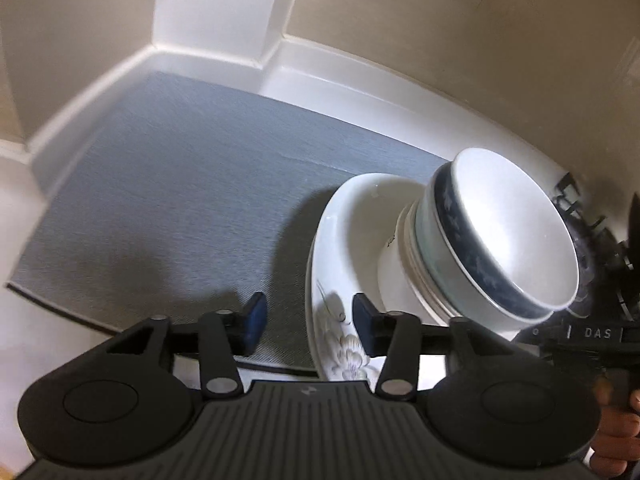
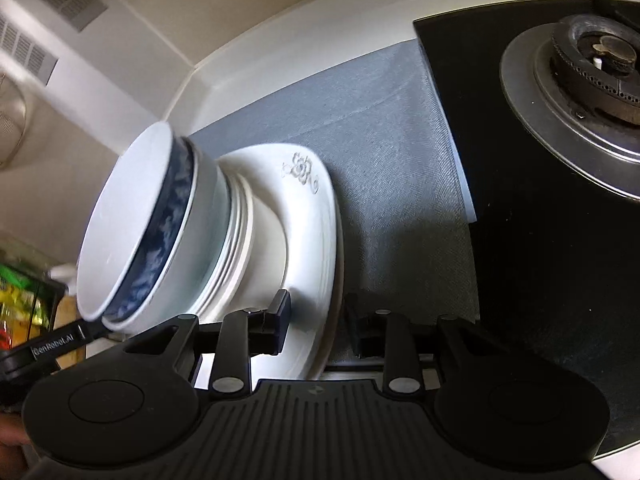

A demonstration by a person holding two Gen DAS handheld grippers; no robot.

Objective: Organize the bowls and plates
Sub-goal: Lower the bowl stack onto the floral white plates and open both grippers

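A stack of nested bowls [image 1: 500, 236], the top one white with a dark blue patterned band, stands on a white plate with a flower print [image 1: 344, 276] on a grey mat [image 1: 180, 200]. My left gripper [image 1: 309, 322] is open, its blue-padded jaws standing either side of the plate's rim. In the right wrist view the same bowls [image 2: 160, 232] sit on the plate [image 2: 312, 216]. My right gripper [image 2: 318, 328] is open, its jaws straddling the plate's opposite edge.
The grey mat [image 2: 392, 120] lies on a white counter in a wall corner [image 1: 216, 40]. A black gas stove with a burner [image 2: 592, 64] is right of the mat. Colourful packages [image 2: 20, 300] lie at the far left.
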